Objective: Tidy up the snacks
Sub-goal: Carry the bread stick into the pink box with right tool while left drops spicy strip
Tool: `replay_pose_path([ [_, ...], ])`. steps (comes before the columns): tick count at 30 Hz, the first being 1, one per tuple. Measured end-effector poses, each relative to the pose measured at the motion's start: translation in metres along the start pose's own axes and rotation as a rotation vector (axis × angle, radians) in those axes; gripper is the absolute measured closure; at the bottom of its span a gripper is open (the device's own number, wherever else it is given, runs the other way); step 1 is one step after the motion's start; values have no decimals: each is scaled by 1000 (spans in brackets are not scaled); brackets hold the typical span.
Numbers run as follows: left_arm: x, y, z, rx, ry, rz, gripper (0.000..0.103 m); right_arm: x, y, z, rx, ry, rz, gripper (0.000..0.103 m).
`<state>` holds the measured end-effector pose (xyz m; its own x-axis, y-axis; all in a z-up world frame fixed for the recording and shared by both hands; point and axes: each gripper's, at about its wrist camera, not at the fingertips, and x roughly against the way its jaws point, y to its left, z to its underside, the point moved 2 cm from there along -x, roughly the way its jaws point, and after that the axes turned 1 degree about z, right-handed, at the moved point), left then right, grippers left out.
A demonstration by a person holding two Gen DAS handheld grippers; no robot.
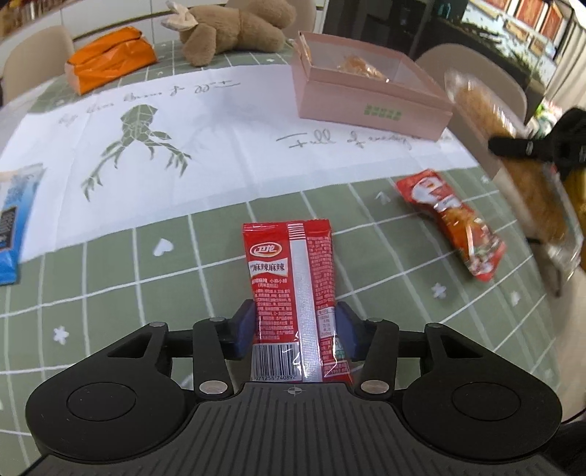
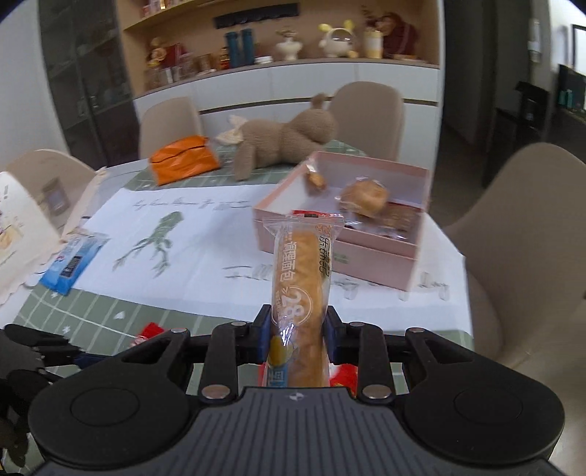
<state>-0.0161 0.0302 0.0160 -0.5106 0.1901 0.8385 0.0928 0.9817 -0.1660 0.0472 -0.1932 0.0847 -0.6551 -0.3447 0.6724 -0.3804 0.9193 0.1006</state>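
My left gripper (image 1: 296,326) is shut on a red spicy snack packet (image 1: 293,278), held low over the green checked tablecloth. My right gripper (image 2: 297,331) is shut on a long wrapped bread roll (image 2: 302,289), held above the table in front of the open pink box (image 2: 373,260). The pink box (image 1: 366,106) holds several wrapped pastries (image 2: 364,196). A second red-orange snack packet (image 1: 452,223) lies on the cloth to the right. The right gripper with the bread (image 1: 505,146) shows blurred at the right edge of the left wrist view.
A blue packet (image 1: 13,223) lies at the table's left edge, also seen in the right wrist view (image 2: 73,260). An orange bag (image 1: 110,58) and a brown plush toy (image 1: 234,25) lie at the far side. A white printed sheet (image 1: 205,146) covers the middle. Beige chairs (image 2: 531,234) surround the table.
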Motion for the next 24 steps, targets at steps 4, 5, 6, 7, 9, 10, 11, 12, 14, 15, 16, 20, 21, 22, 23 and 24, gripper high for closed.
replay_pose_path([
  [4,2,-7,-8,17,-16,47,52,-2,-15,10,-56,35,2,75],
  [5,1,-10,-11,10,-19,58,52,-4,-16,13,-61,44,5,75],
  [6,0,-14,-14,0,-22,66,52,-7,-17,17,-64,55,11,75],
  [7,0,-20,-17,-14,-27,74,52,-9,-17,23,-66,66,22,75],
  [9,-2,-28,-21,-34,-31,87,52,-16,-20,33,-69,93,52,75],
  [10,-2,-31,-23,-42,-31,96,52,-19,-21,38,-72,105,66,75],
  [11,-3,-34,-24,-45,-30,103,52,-22,-23,42,-75,116,85,75],
  [12,-3,-36,-26,-44,-28,110,52,-24,-26,46,-79,124,107,75],
  [14,0,-35,-33,-21,-33,139,52,-24,-34,51,-99,131,132,75],
  [15,3,-34,-39,-11,-43,153,52,-22,-39,52,-116,129,130,75],
  [16,8,-34,-47,-7,-65,169,52,-20,-43,52,-131,125,124,75],
  [20,52,-37,-109,-38,-236,218,52,-6,-55,39,-183,80,78,75],
  [21,63,-38,-128,-53,-281,222,52,0,-58,31,-194,59,55,75],
  [22,70,-39,-145,-65,-312,227,52,7,-60,18,-197,22,33,75],
  [23,79,-41,-166,-77,-345,237,51,15,-61,3,-190,-18,21,75],
  [24,84,-43,-185,-84,-366,252,51,22,-63,-13,-177,-62,14,75],
])
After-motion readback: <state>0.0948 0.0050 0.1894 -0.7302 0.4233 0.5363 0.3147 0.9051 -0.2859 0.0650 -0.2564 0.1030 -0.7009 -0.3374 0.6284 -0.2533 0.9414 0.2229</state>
